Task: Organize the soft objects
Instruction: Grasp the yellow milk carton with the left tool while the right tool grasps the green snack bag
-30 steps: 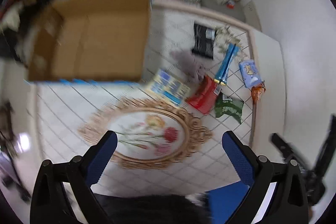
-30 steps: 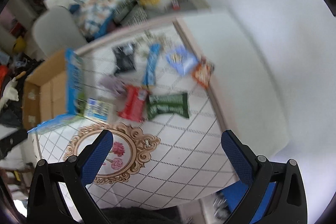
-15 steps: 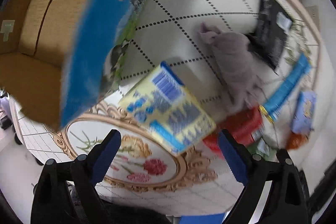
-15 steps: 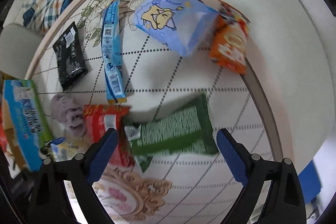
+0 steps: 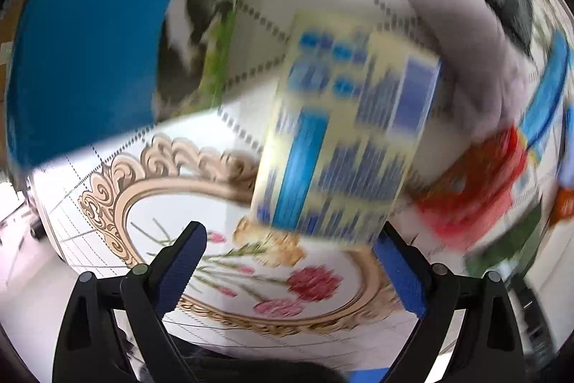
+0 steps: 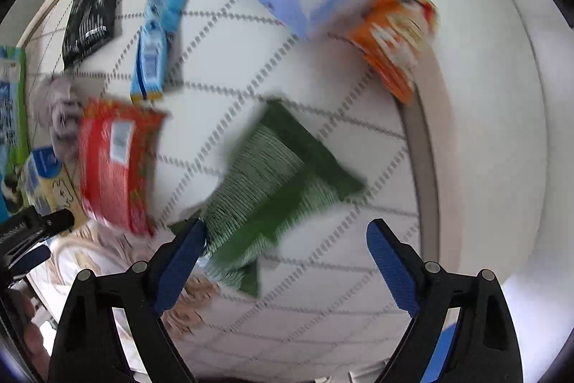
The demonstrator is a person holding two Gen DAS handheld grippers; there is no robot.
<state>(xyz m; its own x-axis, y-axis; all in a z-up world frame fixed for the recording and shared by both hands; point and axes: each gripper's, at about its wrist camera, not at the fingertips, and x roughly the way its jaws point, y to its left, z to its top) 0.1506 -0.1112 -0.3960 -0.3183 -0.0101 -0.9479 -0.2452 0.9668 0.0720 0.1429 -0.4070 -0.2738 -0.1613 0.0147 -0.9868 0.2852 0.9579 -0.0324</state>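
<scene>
Left wrist view, left to right: a blue carton (image 5: 82,42), then the yellow-and-blue pack (image 5: 340,139) lying on the patterned cloth (image 5: 251,275) just ahead of the left gripper (image 5: 290,261), whose jaws are spread and hold nothing; a grey plush (image 5: 477,60) lies beyond. Right wrist view: red packet (image 6: 111,167), green packet (image 6: 276,182) between the spread, unloaded jaws of the right gripper (image 6: 287,257), orange packet (image 6: 394,34)

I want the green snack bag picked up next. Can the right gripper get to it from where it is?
Probably yes. The right gripper is open, the green bag lies just ahead, partly between its fingers, and nothing covers it.
</scene>
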